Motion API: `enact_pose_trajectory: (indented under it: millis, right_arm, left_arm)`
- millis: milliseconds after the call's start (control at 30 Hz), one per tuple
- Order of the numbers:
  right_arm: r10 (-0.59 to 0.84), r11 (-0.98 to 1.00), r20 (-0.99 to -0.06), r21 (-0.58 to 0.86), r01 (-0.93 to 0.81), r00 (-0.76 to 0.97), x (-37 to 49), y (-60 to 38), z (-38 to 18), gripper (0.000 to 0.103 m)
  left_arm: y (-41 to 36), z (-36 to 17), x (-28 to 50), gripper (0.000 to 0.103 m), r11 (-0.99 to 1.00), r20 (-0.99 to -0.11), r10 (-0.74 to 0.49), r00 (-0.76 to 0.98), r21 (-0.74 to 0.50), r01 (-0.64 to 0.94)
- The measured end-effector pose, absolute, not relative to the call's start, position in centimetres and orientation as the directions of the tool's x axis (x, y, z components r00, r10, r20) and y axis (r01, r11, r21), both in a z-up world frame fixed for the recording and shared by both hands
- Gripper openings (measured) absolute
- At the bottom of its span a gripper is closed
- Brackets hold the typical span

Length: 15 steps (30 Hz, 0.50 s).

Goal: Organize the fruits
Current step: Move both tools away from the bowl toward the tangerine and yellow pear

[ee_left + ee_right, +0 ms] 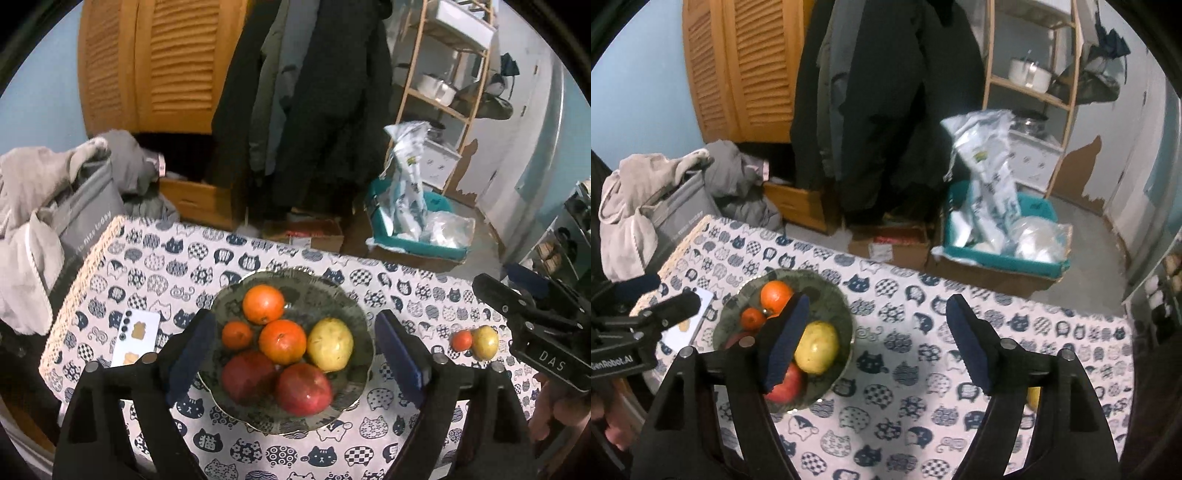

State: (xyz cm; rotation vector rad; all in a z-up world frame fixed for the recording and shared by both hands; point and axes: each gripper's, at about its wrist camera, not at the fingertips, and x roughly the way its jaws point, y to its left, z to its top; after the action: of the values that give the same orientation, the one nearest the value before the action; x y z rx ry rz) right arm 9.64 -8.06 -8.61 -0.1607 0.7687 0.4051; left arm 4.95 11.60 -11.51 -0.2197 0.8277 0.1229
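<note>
Cat-print tablecloth (155, 266) under glass bowl (354, 306); coats (314, 92) behind.

Left tool (291, 354) and right tool (877, 341), both spread wide, nothing gripped

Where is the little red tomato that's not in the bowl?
In the left wrist view, the small tomato sits on the tablecloth right of the bowl, touching a yellow fruit.

A scalloped dark glass bowl (354, 295) holds two large oranges (263, 304), a small tangerine (237, 334), a yellow pear-like fruit (330, 344) and two red apples (303, 388). Well apart on the cat-print cloth lie a small red-orange fruit (462, 340), perhaps a tangerine, touching a yellow fruit (485, 342).
</note>
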Motion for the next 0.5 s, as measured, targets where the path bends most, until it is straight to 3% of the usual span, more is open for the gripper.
enact_pose_trajectory:
  millis: [200, 500]
  right_arm:
    - [0.294, 0.918, -0.665, -0.005, -0.398, 0.687, 8.2, -10.5, -6.6, 0.08]
    - [0.258, 0.938, -0.617, -0.024, -0.345, 0.744, 6.4, -15.2, -4.4, 0.084]
  left_arm:
    - [9.5, -8.8, 4.0, 0.101, 0.98, -0.687, 0.024, 0.726, -0.128, -0.154]
    - [5.5, -5.8, 3.2, 0.102, 0.994, -0.63, 0.02, 0.776, -0.072, -0.084]
